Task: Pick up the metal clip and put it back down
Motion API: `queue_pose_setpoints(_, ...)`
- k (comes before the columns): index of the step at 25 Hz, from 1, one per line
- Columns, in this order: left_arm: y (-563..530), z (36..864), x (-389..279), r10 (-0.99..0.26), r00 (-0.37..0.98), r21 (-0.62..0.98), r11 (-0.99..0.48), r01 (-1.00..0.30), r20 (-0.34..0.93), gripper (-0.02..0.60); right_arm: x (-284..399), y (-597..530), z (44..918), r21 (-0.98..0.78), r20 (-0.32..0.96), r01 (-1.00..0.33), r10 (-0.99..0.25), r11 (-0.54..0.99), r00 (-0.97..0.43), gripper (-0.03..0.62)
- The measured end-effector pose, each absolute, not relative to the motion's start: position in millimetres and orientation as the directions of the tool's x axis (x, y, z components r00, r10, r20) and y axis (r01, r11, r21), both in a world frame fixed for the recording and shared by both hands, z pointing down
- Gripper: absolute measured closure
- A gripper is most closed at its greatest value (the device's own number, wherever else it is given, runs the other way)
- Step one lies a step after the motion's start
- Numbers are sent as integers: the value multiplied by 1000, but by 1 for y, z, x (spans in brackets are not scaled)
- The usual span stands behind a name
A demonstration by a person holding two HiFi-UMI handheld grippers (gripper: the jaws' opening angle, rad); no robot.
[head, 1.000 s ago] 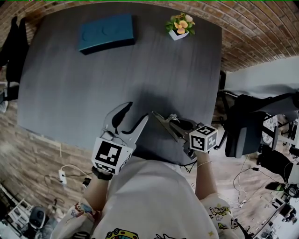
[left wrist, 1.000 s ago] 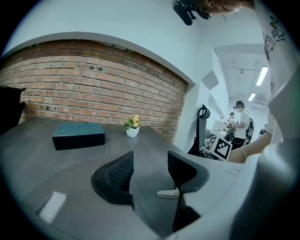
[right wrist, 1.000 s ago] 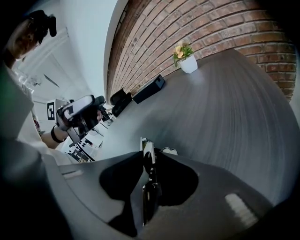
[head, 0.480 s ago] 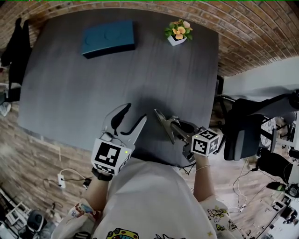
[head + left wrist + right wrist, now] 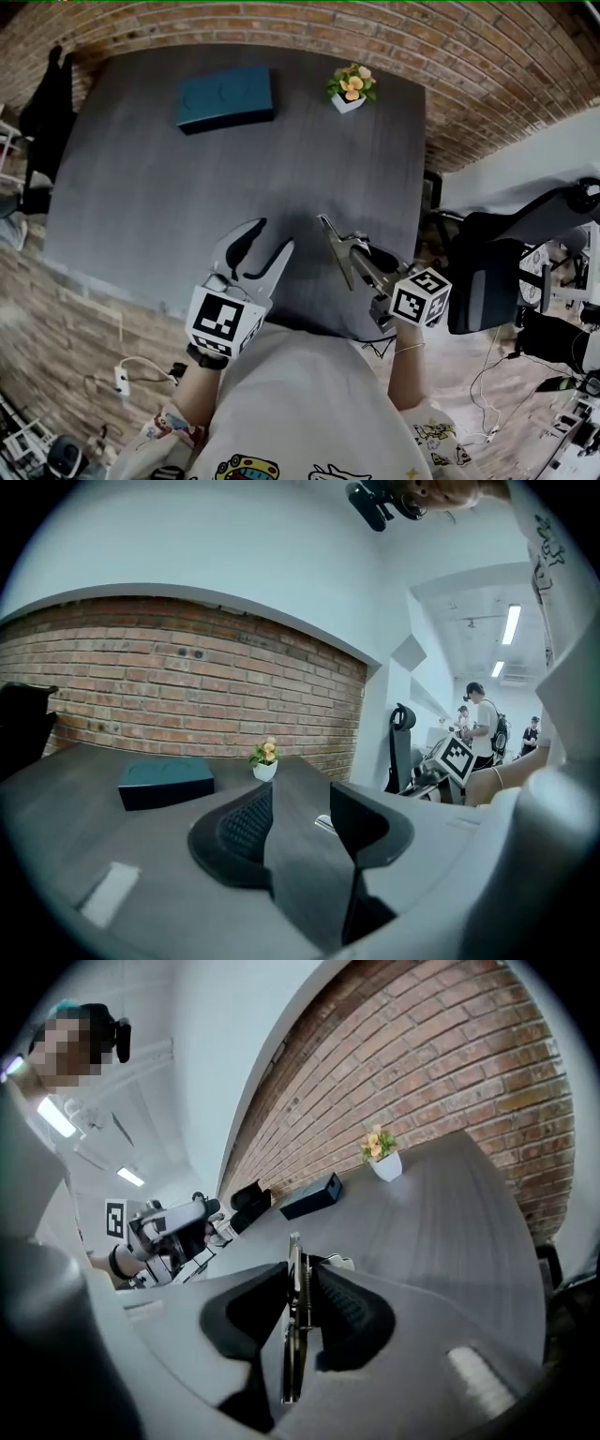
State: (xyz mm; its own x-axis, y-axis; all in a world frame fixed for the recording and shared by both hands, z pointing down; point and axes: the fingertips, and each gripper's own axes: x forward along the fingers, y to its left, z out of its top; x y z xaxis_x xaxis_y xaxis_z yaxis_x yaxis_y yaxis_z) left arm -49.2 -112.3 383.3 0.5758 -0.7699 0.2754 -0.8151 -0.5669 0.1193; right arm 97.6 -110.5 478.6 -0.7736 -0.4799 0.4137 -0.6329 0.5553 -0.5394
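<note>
Head view: my right gripper [image 5: 359,251] pinches the metal clip [image 5: 336,244] in its 2 jaws over the table's [image 5: 141,187] near edge, my left gripper [image 5: 269,244] beside it closes on nothing, and the teal box [image 5: 226,97] and potted flower [image 5: 349,89] sit well apart at the far edge.

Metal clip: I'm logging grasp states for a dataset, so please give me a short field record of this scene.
metal clip: clamped edge-on, over the near edge of the table
right gripper: shut on the metal clip
left gripper: empty, jaws closing
far side: teal box, potted flower
</note>
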Motion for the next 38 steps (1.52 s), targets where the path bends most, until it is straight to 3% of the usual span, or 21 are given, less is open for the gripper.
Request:
queue_pose_setpoints(9,-91,354,-46,-772,594,70,-595,-801,226,427,108,-103,408,-392,310,-695,-624,603,-717,511)
queue_pose_setpoints(25,-75,323,-43,-789,591,21,-596,-803,169,502,125,-74,322,148,206,-836,-843,529,-497,511)
queue_pose_setpoints(38,-79,323,-42,-794,583,16,-589,-808,174,571,142,-72,314,108,144,-877,-880,469,-452,513)
